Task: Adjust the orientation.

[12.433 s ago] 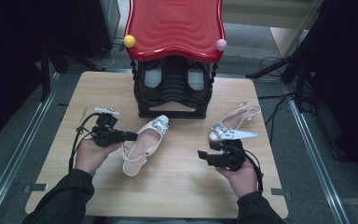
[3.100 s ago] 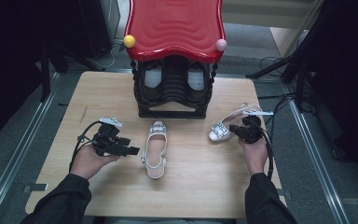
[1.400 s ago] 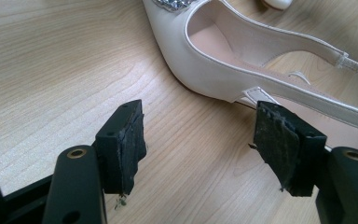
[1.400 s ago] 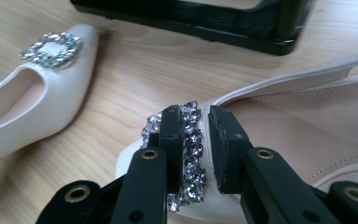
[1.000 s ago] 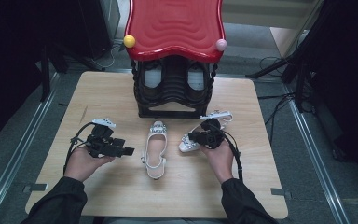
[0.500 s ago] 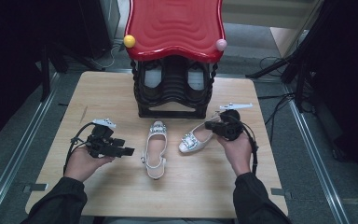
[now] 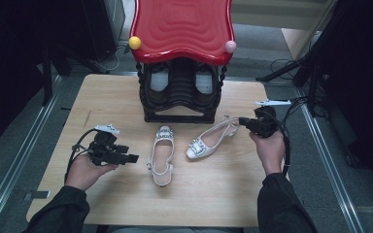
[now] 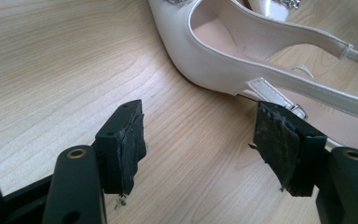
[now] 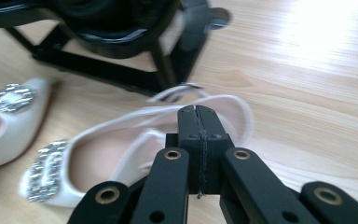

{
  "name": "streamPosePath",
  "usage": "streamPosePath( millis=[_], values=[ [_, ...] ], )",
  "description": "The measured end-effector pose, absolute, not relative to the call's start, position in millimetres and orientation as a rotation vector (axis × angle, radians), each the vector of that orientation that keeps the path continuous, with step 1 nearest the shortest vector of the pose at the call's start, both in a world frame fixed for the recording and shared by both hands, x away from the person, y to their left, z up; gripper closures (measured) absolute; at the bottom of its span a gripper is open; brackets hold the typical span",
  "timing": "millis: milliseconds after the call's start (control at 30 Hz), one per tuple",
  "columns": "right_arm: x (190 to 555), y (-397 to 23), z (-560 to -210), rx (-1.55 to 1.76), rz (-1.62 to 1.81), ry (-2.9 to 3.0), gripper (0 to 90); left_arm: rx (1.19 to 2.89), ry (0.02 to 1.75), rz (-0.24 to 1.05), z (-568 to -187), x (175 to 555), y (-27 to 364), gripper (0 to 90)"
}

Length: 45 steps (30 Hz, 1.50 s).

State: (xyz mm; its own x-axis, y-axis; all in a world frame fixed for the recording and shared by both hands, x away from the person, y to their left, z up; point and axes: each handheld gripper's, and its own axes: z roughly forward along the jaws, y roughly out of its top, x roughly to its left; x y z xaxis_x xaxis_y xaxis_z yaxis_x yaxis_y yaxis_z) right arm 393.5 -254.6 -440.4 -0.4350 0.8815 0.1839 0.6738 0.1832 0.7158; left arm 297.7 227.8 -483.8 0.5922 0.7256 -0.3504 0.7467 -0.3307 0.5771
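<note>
On the left of the light wooden table (image 7: pixel 77 104), the left gripper (image 7: pixel 128 158) rests low in the person's left hand (image 7: pixel 83 171), its jaws pointing toward the middle of the table. In the left gripper view the two black jaws stand wide apart with bare wood between them; nothing is held. The pads (image 8: pixel 131 144) are worn and rough.

Just beyond those jaws lies the white slingback shoe with a jewelled buckle on its toe (image 7: pixel 162 154), lengthwise on the table, toe toward the stand and heel strap toward the person. In the left gripper view its side and strap (image 8: pixel 214 60) fill the upper right, close to the right-hand jaw but apart from it.

To its right the second white slingback shoe with a jewelled toe buckle (image 7: pixel 208 141) lies at a slant, toe near the first shoe's toe end, heel strap pointing out to the right. The two shoes are near each other without touching.

Behind both stands the black slatted shoe rack with a wavy red top (image 7: pixel 182 29), a yellow ball and a pink ball at its front corners.

On the right, the right gripper (image 7: pixel 243 122) is held just at the slanted shoe's heel strap. In the right gripper view its jaws are pressed together, pad against pad, with nothing between them; the shoe's heel end (image 9: pixel 223 109) lies right beyond the tips.
</note>
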Motion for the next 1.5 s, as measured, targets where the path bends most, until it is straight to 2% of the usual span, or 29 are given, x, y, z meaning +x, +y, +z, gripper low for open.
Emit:
streamPosePath(
  millis=[367, 700, 1500],
  values=[
    [424.1, -273.1, -465.0, 1.582, 1.016, 2.127, 90.0, 2.089, 1.179, -0.019, -484.4, 290.3, 234.2, 34.2],
    [442.8, -264.3, -481.9, 1.578, 0.965, 2.185, 90.0, 2.060, 1.213, -0.012, -484.7, 279.7, 244.2, 34.2],
    [399.9, -276.2, -478.5, 1.605, 0.942, 2.193, 90.0, 2.052, 1.173, -0.022, -482.3, 295.3, 235.9, 34.3]
  ],
)
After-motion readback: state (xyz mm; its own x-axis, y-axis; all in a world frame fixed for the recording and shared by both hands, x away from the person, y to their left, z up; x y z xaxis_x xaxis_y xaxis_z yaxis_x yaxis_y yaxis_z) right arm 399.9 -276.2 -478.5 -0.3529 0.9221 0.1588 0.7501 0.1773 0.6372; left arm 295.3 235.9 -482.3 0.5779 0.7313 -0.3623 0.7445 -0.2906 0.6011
